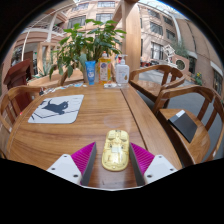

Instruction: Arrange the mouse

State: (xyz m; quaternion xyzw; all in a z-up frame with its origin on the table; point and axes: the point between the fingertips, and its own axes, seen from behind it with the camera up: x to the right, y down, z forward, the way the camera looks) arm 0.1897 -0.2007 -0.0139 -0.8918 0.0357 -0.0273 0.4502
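Right now the gripper [116,160] has a yellow mouse [116,150] between its 2 fingers, with the pink pads [84,157] pressed against its sides, so it looks clamped on the mouse and carrying it. The mouse sits low over the near end of a long wooden table [100,115], lengthwise along the fingers. Whether its underside touches the wood cannot be told from this view.

Beyond the fingers and off to the left lies a pale mouse mat [57,109] with a dark figure printed on it, well apart from the mouse. At the far end of the table stand a leafy potted plant [88,42], a blue carton [90,72], a yellow bottle [105,69] and a white pump bottle [122,71]. Wooden chairs [160,78] stand along the right side, and a dark flat thing [184,124] lies on the nearest seat.

Judging by this, the step in hand is the carry: the mouse is picked up and not yet placed. The mat seems the likely place for it, though the task does not say so. The next move would call for travelling forward and left across the table, keeping the mouse level, lowering it squarely onto the mat, then parting the fingers without nudging it askew.
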